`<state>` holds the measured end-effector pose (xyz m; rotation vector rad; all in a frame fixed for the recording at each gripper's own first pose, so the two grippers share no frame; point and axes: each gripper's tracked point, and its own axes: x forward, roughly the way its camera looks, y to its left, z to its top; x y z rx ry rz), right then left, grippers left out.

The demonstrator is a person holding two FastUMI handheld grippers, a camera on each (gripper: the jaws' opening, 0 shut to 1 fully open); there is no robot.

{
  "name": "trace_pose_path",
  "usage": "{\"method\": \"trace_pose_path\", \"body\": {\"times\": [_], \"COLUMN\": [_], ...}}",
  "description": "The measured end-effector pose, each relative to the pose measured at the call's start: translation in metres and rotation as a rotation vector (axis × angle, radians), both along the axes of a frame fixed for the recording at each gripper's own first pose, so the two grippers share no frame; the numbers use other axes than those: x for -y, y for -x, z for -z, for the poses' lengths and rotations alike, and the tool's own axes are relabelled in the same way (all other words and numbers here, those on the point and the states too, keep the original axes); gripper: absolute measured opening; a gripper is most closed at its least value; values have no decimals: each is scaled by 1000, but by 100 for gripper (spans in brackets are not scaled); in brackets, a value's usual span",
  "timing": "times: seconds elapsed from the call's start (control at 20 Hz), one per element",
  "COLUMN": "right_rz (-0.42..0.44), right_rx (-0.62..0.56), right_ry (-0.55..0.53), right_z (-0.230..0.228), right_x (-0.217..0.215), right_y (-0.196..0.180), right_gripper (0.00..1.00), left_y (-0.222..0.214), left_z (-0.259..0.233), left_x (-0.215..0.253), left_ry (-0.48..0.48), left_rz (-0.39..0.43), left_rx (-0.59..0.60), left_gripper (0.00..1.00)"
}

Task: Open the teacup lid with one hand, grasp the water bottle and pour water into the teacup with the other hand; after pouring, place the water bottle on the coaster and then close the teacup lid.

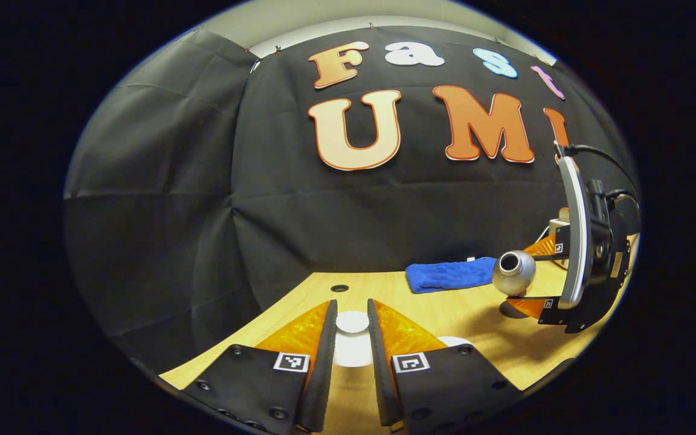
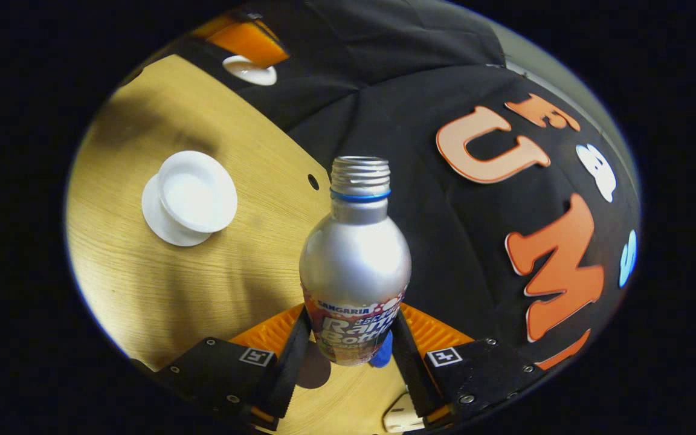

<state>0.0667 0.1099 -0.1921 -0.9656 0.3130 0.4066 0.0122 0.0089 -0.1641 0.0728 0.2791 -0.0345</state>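
Bottle [image 2: 355, 266] tilted — clamped; lid [image 1: 352, 322] clamped.

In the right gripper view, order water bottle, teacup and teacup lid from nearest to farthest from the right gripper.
1. Water bottle, held by the right gripper.
2. Teacup, open, on the table, upper left.
3. Teacup lid, farthest, at the top.

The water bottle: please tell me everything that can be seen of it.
The water bottle looks like silver metal, with a rounded shoulder, a blue ring under a threaded neck and a printed label lower down. It has no cap; the mouth is open. The right tool is shut on its labelled body and holds it tipped above the wooden table.
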Motion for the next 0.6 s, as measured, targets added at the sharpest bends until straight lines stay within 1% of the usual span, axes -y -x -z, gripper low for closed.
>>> {"method": "trace_pose_path", "body": {"times": [0.05, 0.1, 0.2, 0.3, 0.5, 0.6], "right_rz": [29, 56, 106, 147, 223, 252], "right_rx": [-24, -51, -83, -92, -133, -142], "right_ry": [-63, -124, -218, -285, -434, -501], "right_z": [-1, -1, 1, 1, 5, 6], "right_x": [9, 16, 26, 35, 52, 51], "right_y": [5, 8, -1, -9, -9, -9], "right_gripper": [77, 77, 77, 77, 77, 77], "left_y": [-2, -4, -7, -11, -13, -14], "left_z": [2, 4, 6, 10, 18, 23], "left_x": [6, 12, 27, 39, 61, 67], "left_ry": [4, 10, 27, 43, 59, 60], "left_rz": [11, 24, 48, 68, 104, 115], "left_rx": [1, -1, -13, -24, -37, -50], "left_gripper": [36, 36, 36, 36, 36, 36]}}
